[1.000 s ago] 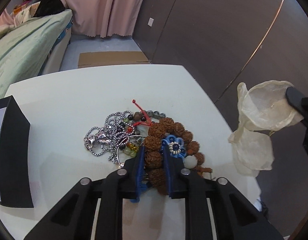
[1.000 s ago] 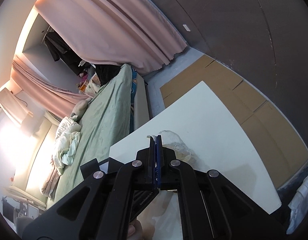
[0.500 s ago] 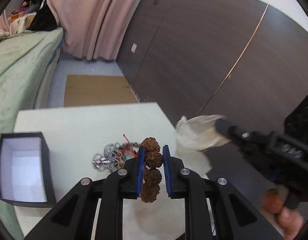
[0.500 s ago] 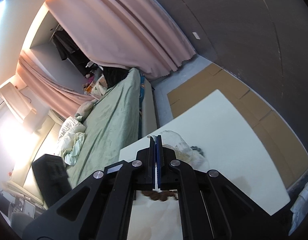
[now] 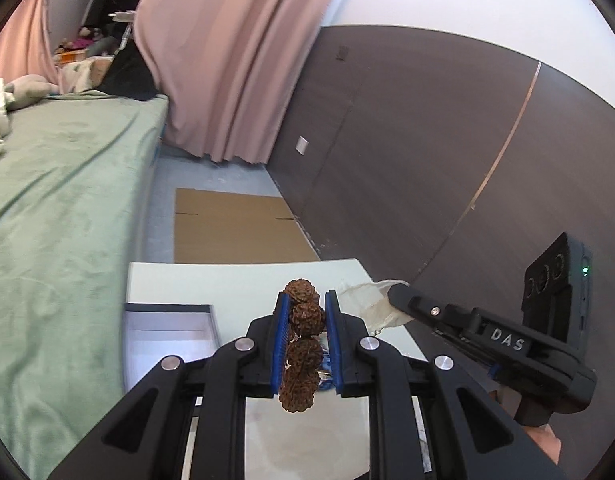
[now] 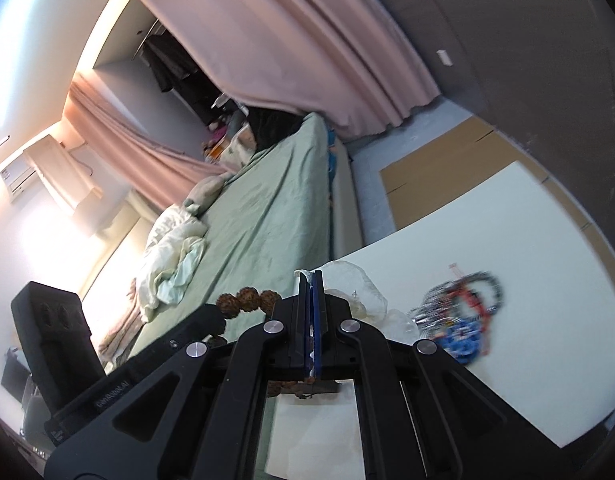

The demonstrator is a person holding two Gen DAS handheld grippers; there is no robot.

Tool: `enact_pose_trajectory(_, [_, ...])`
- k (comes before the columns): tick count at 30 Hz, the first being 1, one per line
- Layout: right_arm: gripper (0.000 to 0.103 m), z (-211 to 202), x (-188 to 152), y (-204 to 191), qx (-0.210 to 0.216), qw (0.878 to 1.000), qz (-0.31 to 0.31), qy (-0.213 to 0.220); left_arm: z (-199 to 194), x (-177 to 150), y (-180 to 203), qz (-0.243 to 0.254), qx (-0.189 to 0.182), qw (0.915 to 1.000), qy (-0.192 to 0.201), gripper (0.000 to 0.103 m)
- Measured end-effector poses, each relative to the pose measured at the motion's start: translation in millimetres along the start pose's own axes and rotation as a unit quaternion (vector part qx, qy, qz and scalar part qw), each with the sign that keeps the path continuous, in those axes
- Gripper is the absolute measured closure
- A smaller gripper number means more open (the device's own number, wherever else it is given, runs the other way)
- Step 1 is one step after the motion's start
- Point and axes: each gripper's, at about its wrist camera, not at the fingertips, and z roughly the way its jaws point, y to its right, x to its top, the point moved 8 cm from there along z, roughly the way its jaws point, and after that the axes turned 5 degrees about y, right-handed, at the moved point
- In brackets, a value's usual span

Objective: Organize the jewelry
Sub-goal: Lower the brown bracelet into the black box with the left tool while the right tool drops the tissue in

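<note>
My left gripper (image 5: 306,312) is shut on a bracelet of large brown knobbly beads (image 5: 303,344) and holds it high above the white table (image 5: 235,284). The beads also show in the right wrist view (image 6: 247,299). My right gripper (image 6: 312,280) is shut on the rim of a sheer cream pouch (image 6: 359,292). That pouch hangs just right of the left gripper in the left wrist view (image 5: 367,304). A pile of chains and coloured beads (image 6: 459,312) lies on the table.
An open box with a white inside (image 5: 167,332) sits on the table, left of my left gripper. A green bed (image 5: 59,208) stands beyond the table's left edge. Flat cardboard (image 5: 235,228) lies on the floor before a dark wall.
My left gripper lifted the brown bead bracelet off the pile and rose well above the table. My right gripper with the pouch came in close beside it.
</note>
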Motion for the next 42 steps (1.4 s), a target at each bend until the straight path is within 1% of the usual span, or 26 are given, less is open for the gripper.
enact_pose_trajectory(5, [0.1, 30.5, -17.8, -26.8, 0.018, 1.0, -0.001, -0.023, -25.7, 10.2, -30.6, -0.005, 0.022, 0.9997, 0.012, 0.087])
enact_pose_trajectory(11, [0.1, 68.9, -43.6, -49.6, 0.033, 0.998, 0.008, -0.06, -39.3, 13.1, -64.1, -0.009, 0.047, 0.9987, 0.018, 0.087])
enact_pose_trajectory(13, [0.1, 81.1, -51.6, -55.8, 0.047, 0.996, 0.018, -0.079, -42.9, 13.5, -73.7, -0.01, 0.055, 0.9983, 0.017, 0.087])
enact_pose_trajectory(14, [0.1, 89.9, -57.6, -59.1, 0.058, 0.993, 0.028, -0.098, -43.6, 12.7, -77.6, -0.011, 0.058, 0.9981, 0.017, 0.087])
enact_pose_trajectory(15, [0.097, 95.8, -62.1, -58.8, 0.06, 0.991, 0.037, -0.111, -45.4, 13.0, -81.8, -0.013, 0.061, 0.9979, 0.017, 0.087])
enact_pose_trajectory(16, [0.085, 102.4, -65.4, -57.5, 0.058, 0.99, 0.045, -0.122, -46.0, 12.3, -86.3, -0.015, 0.064, 0.9977, 0.017, 0.087])
enact_pose_trajectory(17, [0.075, 107.7, -69.4, -52.4, 0.045, 0.988, 0.056, -0.134, -46.1, 11.5, -89.7, -0.016, 0.067, 0.9975, 0.016, 0.087])
enact_pose_trajectory(18, [0.054, 109.9, -71.3, -48.9, 0.037, 0.988, 0.065, -0.138, -46.1, 10.5, -92.3, -0.017, 0.068, 0.9974, 0.015, 0.087])
enact_pose_trajectory(19, [0.04, 109.9, -71.7, -45.2, 0.033, 0.988, 0.073, -0.135, -45.8, 9.4, -94.5, -0.019, 0.069, 0.9973, 0.014, 0.087])
enact_pose_trajectory(20, [0.037, 107.5, -69.9, -43.0, 0.03, 0.989, 0.077, -0.125, -44.9, 8.3, -95.3, -0.02, 0.069, 0.9973, 0.013, 0.087])
enact_pose_trajectory(24, [0.036, 95.6, -62.3, -43.7, 0.02, 0.992, 0.061, -0.106, -38.0, 4.1, -93.3, -0.022, 0.065, 0.9976, 0.008, 0.087])
enact_pose_trajectory(26, [0.036, 87.6, -58.7, -37.2, 0.003, 0.994, 0.05, -0.101, -31.6, 0.3, -91.7, -0.025, 0.061, 0.9978, 0.003, 0.087])
enact_pose_trajectory(31, [0.036, 75.3, -53.0, -19.9, -0.025, 0.994, 0.04, -0.101, -11.6, -8.2, -84.8, -0.031, 0.053, 0.9981, -0.008, 0.087])
enact_pose_trajectory(35, [0.036, 62.4, -44.7, -9.0, -0.031, 0.994, 0.035, -0.095, 6.3, -15.7, -83.4, -0.034, 0.055, 0.9978, -0.016, 0.085])
enact_pose_trajectory(36, [0.036, 60.1, -42.9, -6.6, -0.031, 0.995, 0.034, -0.094, 10.1, -16.9, -84.1, -0.034, 0.058, 0.9976, -0.017, 0.08])
enact_pose_trajectory(38, [0.036, 55.3, -39.1, -2.0, -0.031, 0.994, 0.034, -0.094, 15.9, -20.9, -90.6, -0.034, 0.079, 0.9961, -0.018, 0.031])
enact_pose_trajectory(39, [0.036, 53.6, -38.7, -0.9, -0.03, 0.994, 0.034, -0.095, 14.4, -21.3, -93.8, -0.036, 0.088, 0.9955, -0.011, 0.027])
enact_pose_trajectory(40, [0.036, 52.1, -38.2, -0.3, -0.029, 0.994, 0.034, -0.096, 11.6, -21.4, -94.7, -0.038, 0.089, 0.9953, -0.001, 0.027])
enact_pose_trajectory(42, [0.036, 47.7, -37.6, 0.1, -0.027, 0.994, 0.032, -0.098, 10.1, -22.7, -94.4, -0.039, 0.09, 0.9952, -0.004, 0.026])
